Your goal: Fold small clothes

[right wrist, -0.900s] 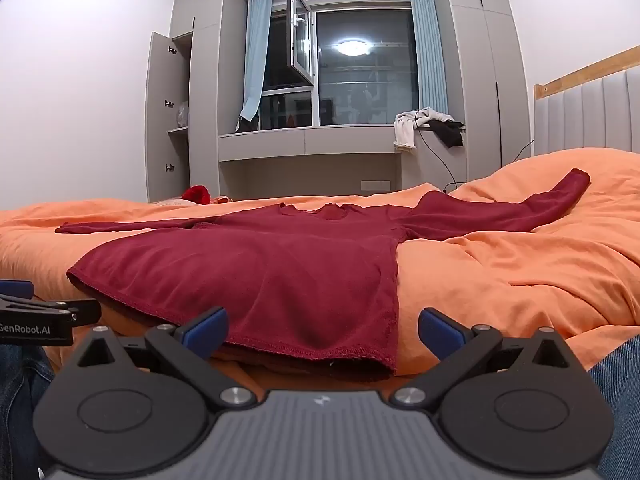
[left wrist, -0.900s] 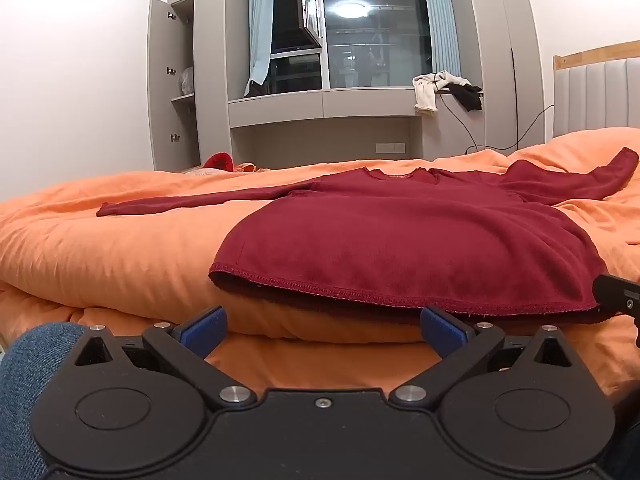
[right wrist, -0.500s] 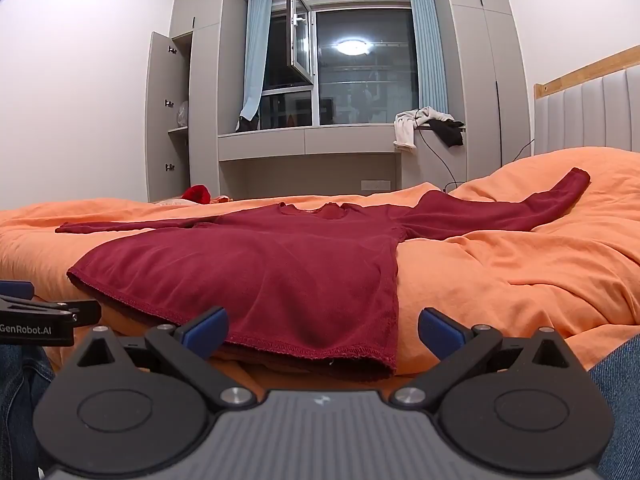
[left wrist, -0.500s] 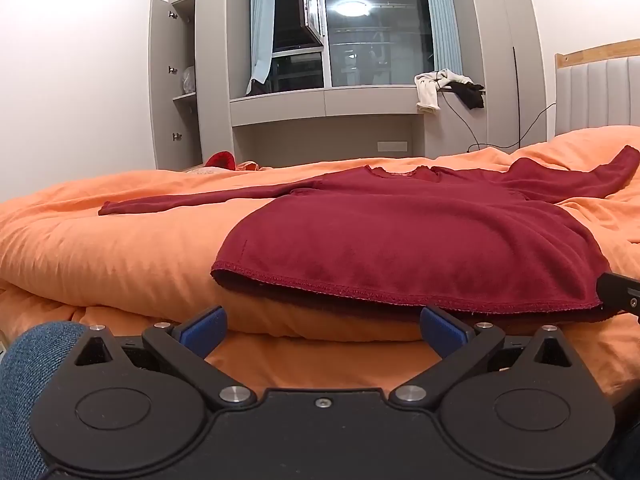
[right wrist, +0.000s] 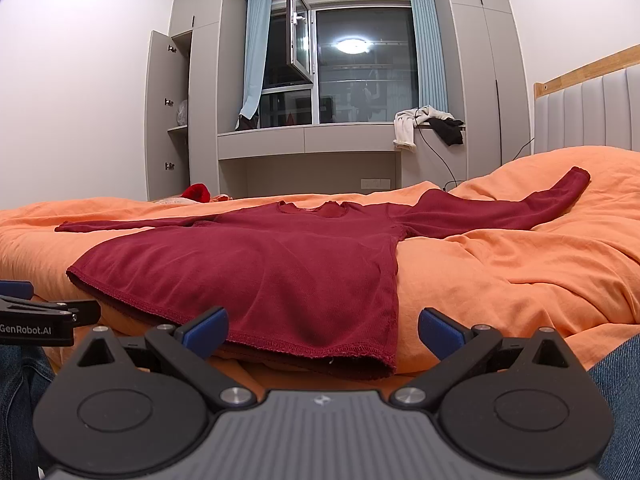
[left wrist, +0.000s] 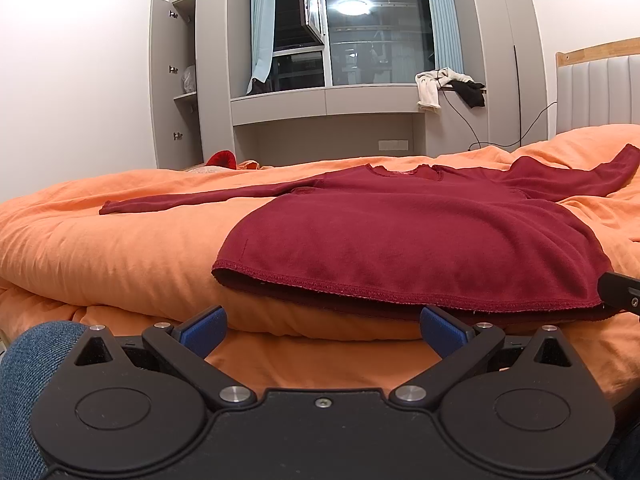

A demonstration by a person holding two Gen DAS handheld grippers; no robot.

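Across the middle of both wrist views, a dark red long-sleeved top (left wrist: pixel 400 236) lies flat on an orange duvet (left wrist: pixel 120 248), its collar toward the window (right wrist: pixel 360 68), both sleeves spread out sideways and its stitched hem nearest the cameras. At the lower edge of each frame, the left gripper (left wrist: pixel 322 326) and the right gripper (right wrist: pixel 322 326) have their blue-padded fingers spread wide apart, holding nothing, just short of the hem. The hem sags over the duvet's edge, so the underside layer sits in shadow. In the left view, the right sleeve's cuff runs off the right edge. Pale and dark clothes (right wrist: pixel 424 124) on the window ledge are too small to identify.
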